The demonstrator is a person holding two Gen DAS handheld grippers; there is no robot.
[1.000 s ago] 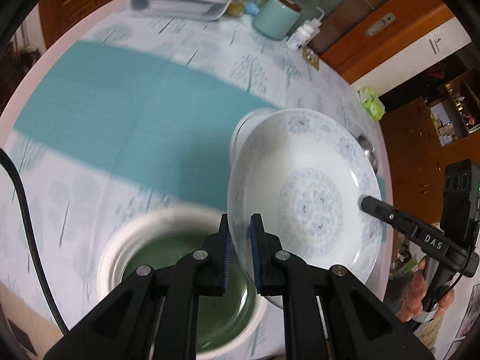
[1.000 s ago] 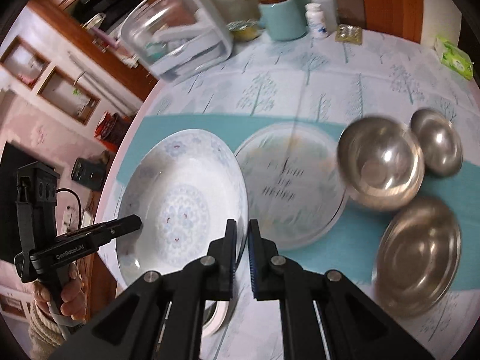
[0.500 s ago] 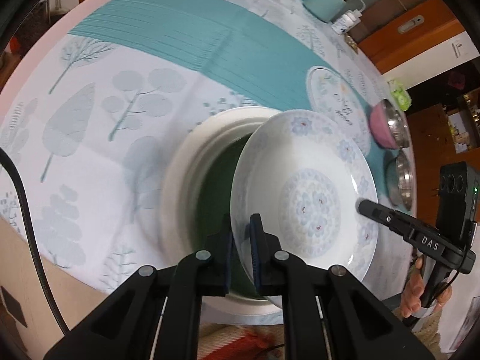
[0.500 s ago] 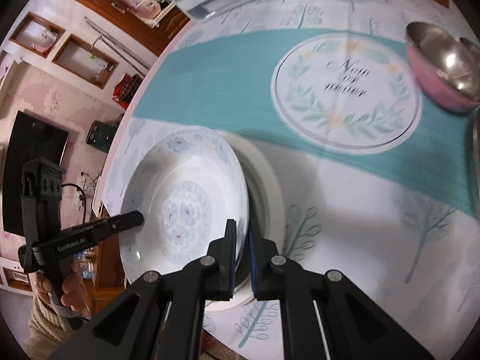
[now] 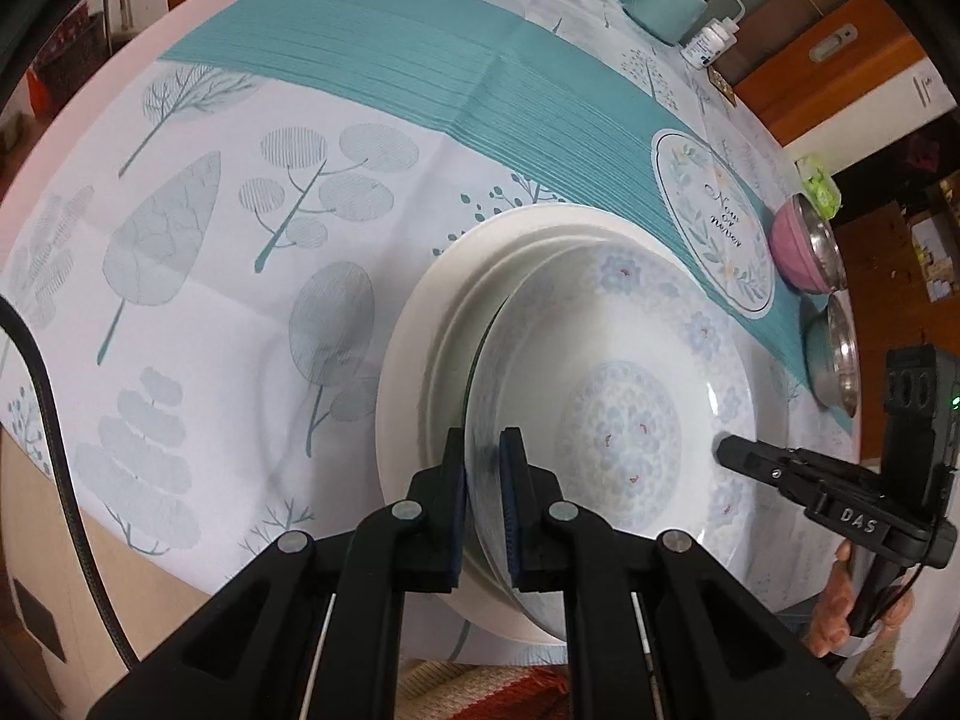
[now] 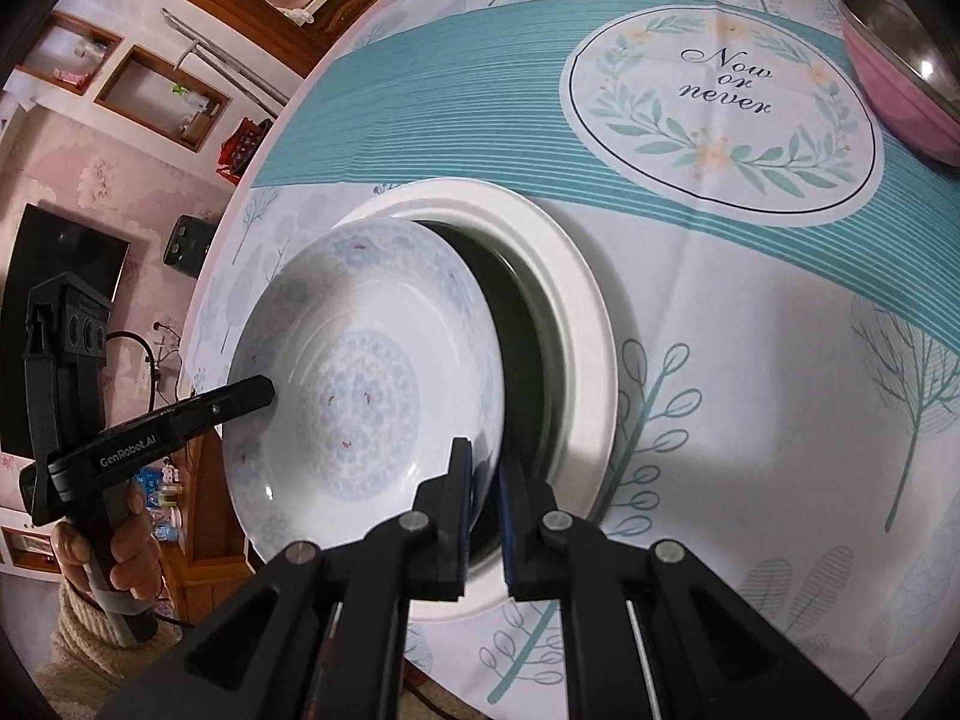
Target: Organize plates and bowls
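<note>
Tablecloth (image 6: 750,324) "Now or never", "GenRobot.AI" hand-held gripper (image 6: 264,393)

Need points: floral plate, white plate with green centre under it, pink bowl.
floral plate (image 6: 360,384), right wrist view, on its patterned centre.
white plate (image 6: 585,324), right wrist view, on its bare far rim.
pink bowl (image 5: 792,252), left wrist view, on its pink outer wall.

A round table (image 5: 198,276) is covered by a white tree-printed cloth (image 6: 750,396) crossed by a teal band. A large white plate (image 6: 591,324) is seen at centre, a pink bowl (image 6: 900,90) at upper right.
</note>
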